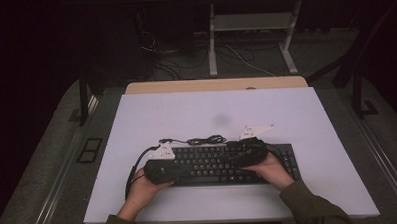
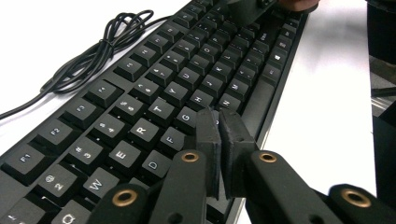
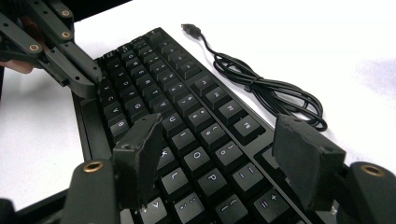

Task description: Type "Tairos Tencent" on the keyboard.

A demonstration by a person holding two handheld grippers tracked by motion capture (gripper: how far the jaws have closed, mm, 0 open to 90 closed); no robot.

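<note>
In the high view, a black keyboard [image 1: 223, 163] lies on the white table [image 1: 307, 123], in the near half of it. Its long axis runs from left to right, parallel to the near edge of the table. The left gripper [image 1: 174, 168] lies over the left end of the keyboard and the right gripper [image 1: 238, 158] over the part right of the middle; each one points toward the other. A thin black cable [image 1: 202, 140] lies coiled on the table just beyond the far edge of the keyboard.

In the left gripper view, the two jaws of the left gripper [image 2: 219, 128] stand almost together, with only a thin slit between the pads and nothing in it. The tips hang above the letter keys near G and the bottom row; I cannot tell if they touch a key. The keyboard [image 2: 154, 98] runs away from the camera toward the upper right, and the cable [image 2: 93, 51] lies to its left.

In the right gripper view, the jaws of the right gripper [image 3: 219, 140] stand wide apart over the keys around O, P and L, and they grip nothing. The keyboard [image 3: 177, 116] stretches toward the upper left, where the left gripper [image 3: 91, 79] rests at its near edge. The cable [image 3: 266, 84] with its plug lies on the table to the right.
</note>
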